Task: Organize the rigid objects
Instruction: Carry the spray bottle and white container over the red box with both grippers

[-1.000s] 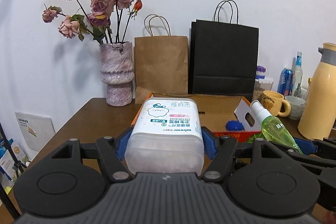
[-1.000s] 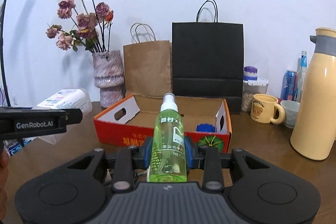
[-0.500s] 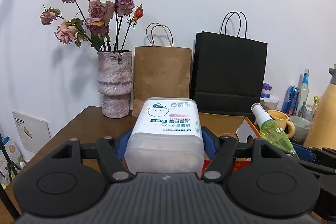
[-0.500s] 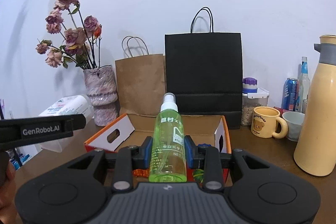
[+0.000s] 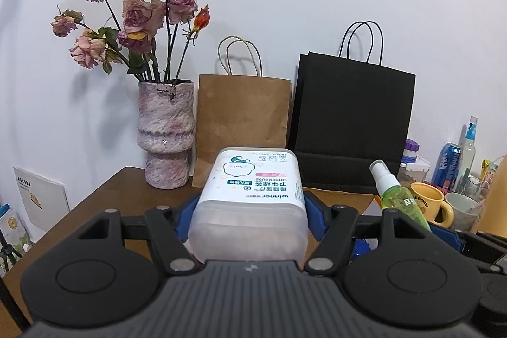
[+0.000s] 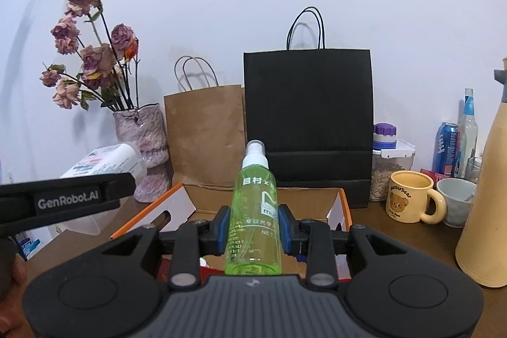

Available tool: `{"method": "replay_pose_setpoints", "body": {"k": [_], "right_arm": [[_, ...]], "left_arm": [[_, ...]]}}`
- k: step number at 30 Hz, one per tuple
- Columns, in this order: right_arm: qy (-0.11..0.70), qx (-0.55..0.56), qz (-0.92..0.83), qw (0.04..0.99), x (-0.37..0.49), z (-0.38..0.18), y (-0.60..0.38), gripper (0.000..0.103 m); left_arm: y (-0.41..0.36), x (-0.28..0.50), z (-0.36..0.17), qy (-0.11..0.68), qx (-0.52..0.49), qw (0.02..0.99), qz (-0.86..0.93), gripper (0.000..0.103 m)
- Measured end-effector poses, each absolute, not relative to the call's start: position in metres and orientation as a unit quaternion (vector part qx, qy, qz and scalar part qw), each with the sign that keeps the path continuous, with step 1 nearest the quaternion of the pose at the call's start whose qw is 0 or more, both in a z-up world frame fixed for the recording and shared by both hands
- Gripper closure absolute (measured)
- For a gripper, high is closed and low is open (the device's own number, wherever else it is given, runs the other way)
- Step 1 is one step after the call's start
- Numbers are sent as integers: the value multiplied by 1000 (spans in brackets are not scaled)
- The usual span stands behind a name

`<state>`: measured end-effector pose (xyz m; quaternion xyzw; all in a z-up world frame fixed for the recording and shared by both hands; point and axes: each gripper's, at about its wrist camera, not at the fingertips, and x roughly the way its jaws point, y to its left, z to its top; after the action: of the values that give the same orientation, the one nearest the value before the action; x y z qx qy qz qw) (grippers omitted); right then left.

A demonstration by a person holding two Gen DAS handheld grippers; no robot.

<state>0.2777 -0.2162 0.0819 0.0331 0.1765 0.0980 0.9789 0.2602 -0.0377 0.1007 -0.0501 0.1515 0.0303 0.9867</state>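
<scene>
Left wrist view first: over the last second the left gripper (image 5: 250, 211) has risen, so the orange cardboard box (image 6: 343, 208) that filled the middle of its view has dropped almost out of sight behind the cotton bud box (image 5: 250, 198), and more wall and bags show above. The right gripper (image 6: 253, 227) has climbed too; from its view the box now sits low, just past the fingers. Both grips are unchanged: the left jaws are clamped on the flanks of the cotton bud box, the right jaws are pressed against the green spray bottle (image 6: 253, 211), which stands upright between them. My reading is that both items are being carried over the cardboard box for placing, with neither set down yet.

Counting from where I stand: two held items, one in each gripper; one cardboard box; two paper bags, a brown paper bag (image 6: 206, 132) and a black paper bag (image 6: 307, 122); one vase (image 5: 166, 132) of dried roses; one yellow bear mug (image 6: 408, 198), one white cup (image 6: 456, 198) beside it, one cream flask (image 6: 488, 195), one blue can (image 6: 445, 148).
</scene>
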Motion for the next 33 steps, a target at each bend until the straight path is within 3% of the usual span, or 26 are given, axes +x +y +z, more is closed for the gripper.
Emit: {"method": "replay_pose_setpoints", "body": {"k": [33], "right_arm": [[224,25,85,970,400,52,-208,73]], "left_arm": [[-29,383,71,202,-31,977,60,34]]}}
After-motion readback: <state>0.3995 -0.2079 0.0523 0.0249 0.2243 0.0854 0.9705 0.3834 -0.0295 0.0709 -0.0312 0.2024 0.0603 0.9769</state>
